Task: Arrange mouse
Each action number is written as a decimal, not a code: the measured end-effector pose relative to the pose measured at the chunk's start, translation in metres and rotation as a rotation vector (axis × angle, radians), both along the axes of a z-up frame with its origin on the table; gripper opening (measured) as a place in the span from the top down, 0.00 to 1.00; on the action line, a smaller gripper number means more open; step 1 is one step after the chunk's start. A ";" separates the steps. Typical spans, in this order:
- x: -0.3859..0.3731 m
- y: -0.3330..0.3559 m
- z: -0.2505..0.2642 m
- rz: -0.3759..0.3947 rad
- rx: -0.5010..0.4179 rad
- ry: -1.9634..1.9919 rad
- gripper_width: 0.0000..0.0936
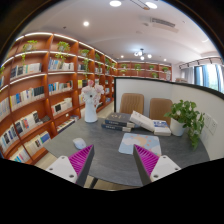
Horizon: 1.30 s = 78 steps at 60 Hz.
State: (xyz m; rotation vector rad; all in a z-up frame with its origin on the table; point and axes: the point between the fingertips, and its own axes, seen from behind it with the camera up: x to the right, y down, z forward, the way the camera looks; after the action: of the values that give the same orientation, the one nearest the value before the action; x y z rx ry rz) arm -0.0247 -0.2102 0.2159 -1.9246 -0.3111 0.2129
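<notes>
Jaws are wide apart with nothing between them, so the gripper is empty, hovering low in the frame. The mouse sits on the table left of centre, just ahead of the left pad, with a mat lying to its right. By the look of it, nothing's been grabbed yet, so the whole job is left. Can't read any labels or writing.

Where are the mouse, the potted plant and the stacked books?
mouse point(79, 143), gripper view, its top.
potted plant point(187, 112), gripper view, its leaves.
stacked books point(118, 121), gripper view, top cover.
</notes>
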 end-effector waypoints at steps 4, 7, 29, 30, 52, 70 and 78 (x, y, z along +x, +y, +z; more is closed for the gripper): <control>-0.008 0.001 -0.008 -0.013 -0.019 -0.006 0.16; -0.013 0.002 -0.021 -0.027 -0.031 -0.014 0.16; -0.103 -0.022 -0.155 -0.039 -0.231 -0.059 0.17; -0.110 -0.022 -0.160 -0.038 -0.243 -0.058 0.17; -0.225 0.073 -0.219 -0.059 -0.350 -0.062 0.16; -0.255 0.174 -0.229 -0.133 -0.373 -0.065 0.16; -0.255 0.212 -0.226 -0.163 -0.375 -0.076 0.17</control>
State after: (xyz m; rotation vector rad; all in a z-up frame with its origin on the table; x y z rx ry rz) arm -0.2800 0.0019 -0.0105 -2.3214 -0.1705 0.0940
